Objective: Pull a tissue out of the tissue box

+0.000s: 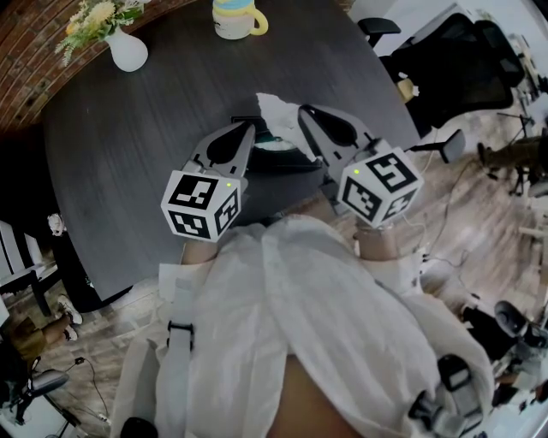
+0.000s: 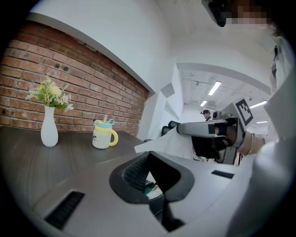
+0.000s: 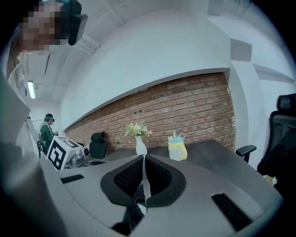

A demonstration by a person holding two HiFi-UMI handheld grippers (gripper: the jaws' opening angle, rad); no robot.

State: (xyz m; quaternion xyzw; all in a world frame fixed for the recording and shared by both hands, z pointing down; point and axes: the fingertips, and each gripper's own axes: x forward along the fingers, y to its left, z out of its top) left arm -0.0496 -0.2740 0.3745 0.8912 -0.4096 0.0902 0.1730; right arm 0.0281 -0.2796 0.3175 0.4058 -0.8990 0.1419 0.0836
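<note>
Two claws reach forward over a pale-clothed lap, each with a cube of black-and-white square markers at its back. The left gripper (image 1: 247, 129) has its jaws drawn in to a narrow slit. Its own view shows a green-and-white scrap and a dark stitched edge in that slit, so it seems to pinch the rim of the tissue box (image 1: 289, 158) and steady it. The right gripper (image 3: 143, 184) is clamped tight on the tissue (image 1: 278, 115), and its own view shows the sheet edge-on as a thin white strip between the pads.

Just beyond the jaw tips, the tissue stands crumpled and upright between the two claws. Its lower part is hidden behind them, so I cannot say if it has cleared the slot. The dark, low box lies on the round dark table (image 1: 145, 137) under both claws.

The pull looks to be under way: the sheet is gripped and raised, but not clearly free. The next move should lift the right claw up and away while the left keeps the box down, slowly enough that the sheet does not tear.

Farther off stand a cream mug (image 1: 237, 18) with a yellow handle and a white vase (image 1: 128, 52) of flowers, with a brick wall behind them.

No brand or lettering is legible. The cubes carry only marker patterns, and a small dark print on the mug is too tiny to read.
</note>
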